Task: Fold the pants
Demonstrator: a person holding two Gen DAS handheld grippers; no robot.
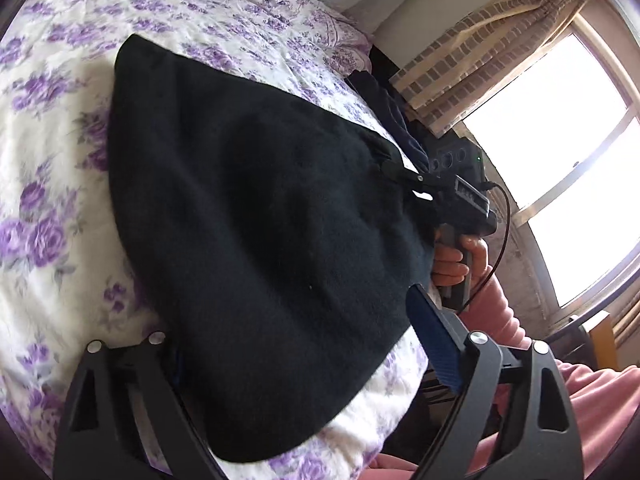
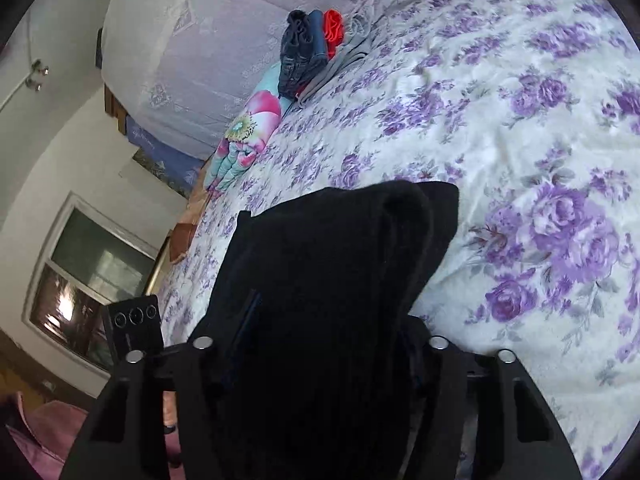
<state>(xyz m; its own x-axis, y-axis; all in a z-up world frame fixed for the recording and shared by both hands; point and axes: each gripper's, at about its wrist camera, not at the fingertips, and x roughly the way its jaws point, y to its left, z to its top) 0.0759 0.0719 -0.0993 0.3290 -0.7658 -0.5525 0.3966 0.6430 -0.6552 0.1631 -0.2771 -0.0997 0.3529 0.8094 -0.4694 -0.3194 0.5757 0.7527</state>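
The black pants [image 1: 248,208] lie folded into a broad slab on the purple-flowered bed cover [image 1: 52,160]. My left gripper [image 1: 294,320] is open wide at the near end of the slab, with cloth lying between its fingers and the blue pad [image 1: 432,340] standing clear of it. At the slab's right edge, a hand holds my right gripper [image 1: 404,178], which bites into the cloth. In the right wrist view a thick fold of the pants [image 2: 340,240] fills the whole gap of the right gripper [image 2: 328,312] and stands up above it, hiding the pads.
A stack of folded clothes [image 2: 312,48] sits at the far end of the bed beside a bright flowered pillow [image 2: 248,128]. A window [image 1: 560,140] with a checked curtain [image 1: 460,68] is to the right. A pink sleeve [image 1: 496,320] reaches in at the bed's edge.
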